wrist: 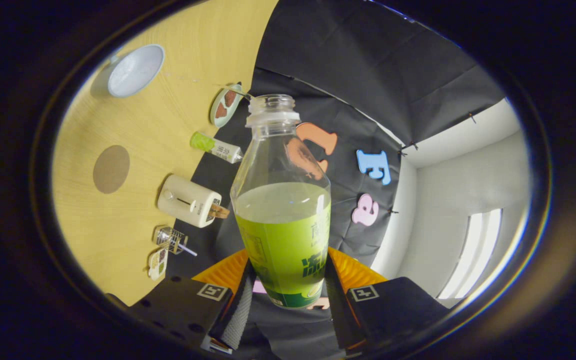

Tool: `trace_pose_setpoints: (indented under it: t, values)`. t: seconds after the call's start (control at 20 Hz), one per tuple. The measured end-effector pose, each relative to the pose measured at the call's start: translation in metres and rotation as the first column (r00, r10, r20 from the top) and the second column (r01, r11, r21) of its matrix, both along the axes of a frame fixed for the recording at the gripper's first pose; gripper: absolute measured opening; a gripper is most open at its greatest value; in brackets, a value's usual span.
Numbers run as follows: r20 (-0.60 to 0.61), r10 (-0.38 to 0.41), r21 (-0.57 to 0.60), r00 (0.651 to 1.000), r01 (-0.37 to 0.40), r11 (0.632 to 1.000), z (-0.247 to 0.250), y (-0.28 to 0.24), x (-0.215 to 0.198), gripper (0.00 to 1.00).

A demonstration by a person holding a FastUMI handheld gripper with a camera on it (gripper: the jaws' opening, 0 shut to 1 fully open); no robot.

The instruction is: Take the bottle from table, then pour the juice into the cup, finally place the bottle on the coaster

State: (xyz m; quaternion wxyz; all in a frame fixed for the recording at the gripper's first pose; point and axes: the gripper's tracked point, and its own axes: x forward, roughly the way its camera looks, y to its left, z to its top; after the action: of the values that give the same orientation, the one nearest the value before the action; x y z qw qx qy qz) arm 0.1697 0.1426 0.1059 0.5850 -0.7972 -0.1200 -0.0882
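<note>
My gripper (pixel 288 282) is shut on a clear plastic bottle (pixel 283 200); both fingers (pixel 240 300) press on its green label near the base. The bottle has no cap, and green juice fills it to about half. It is held in the air in front of the black cloth wall. My view is rolled, so the wooden table (pixel 118 220) stands like a wall beside the bottle. A white cup (pixel 134 70) stands far off on the table, its mouth open and its inside pale. A round brown coaster (pixel 111 169) lies bare between the cup and me.
Along the table's edge by the cloth are a cream toaster (pixel 188 201), a small green bottle (pixel 215 146) lying on its side, a plate with food (pixel 225 105), a wire-patterned glass (pixel 169 238) and a small dish (pixel 158 264). A white wall and a window lie beyond the cloth.
</note>
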Motion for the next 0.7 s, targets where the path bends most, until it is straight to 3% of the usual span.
trace_pose_setpoints:
  t: [0.7]
  values:
    - [0.024, 0.008, -0.016, 1.0, -0.008, 1.0, 0.027, 0.004, -0.007, 0.74]
